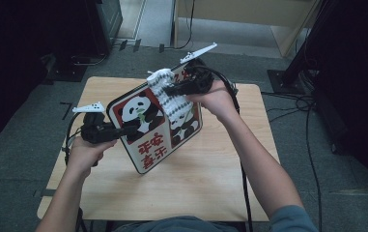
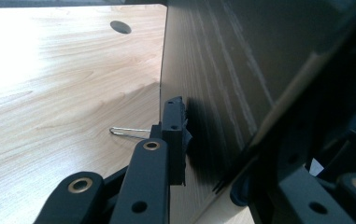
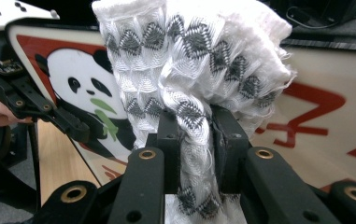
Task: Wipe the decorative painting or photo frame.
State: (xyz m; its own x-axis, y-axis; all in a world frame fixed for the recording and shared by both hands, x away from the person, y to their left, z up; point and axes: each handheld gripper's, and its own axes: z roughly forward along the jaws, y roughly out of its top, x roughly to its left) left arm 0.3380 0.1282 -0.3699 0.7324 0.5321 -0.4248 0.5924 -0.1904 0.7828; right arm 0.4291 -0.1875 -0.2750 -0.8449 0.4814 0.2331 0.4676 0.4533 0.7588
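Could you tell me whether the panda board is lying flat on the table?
No, the panda board is held tilted up off the table, gripped at its edge by the left gripper.

1. A rectangular light-wood worktop (image 1: 205,179) with rounded corners and a visible grain stands in the middle of the room.
2. A small round dark hole (image 2: 120,27) is cut into that surface near its far edge.
3. Grey carpet floor (image 1: 346,183) surrounds it on every side.
4. Black cables (image 1: 312,145) trail across the carpet on the right.
5. A pale wooden piece of furniture (image 1: 249,14) stands beyond the far edge.
6. A dark cabinet (image 1: 105,19) stands at the upper left.
7. A black metal stand foot (image 1: 283,77) rests on the floor at the upper right.
8. Both outer sides lie in deep shadow; light falls brightly on the wood.
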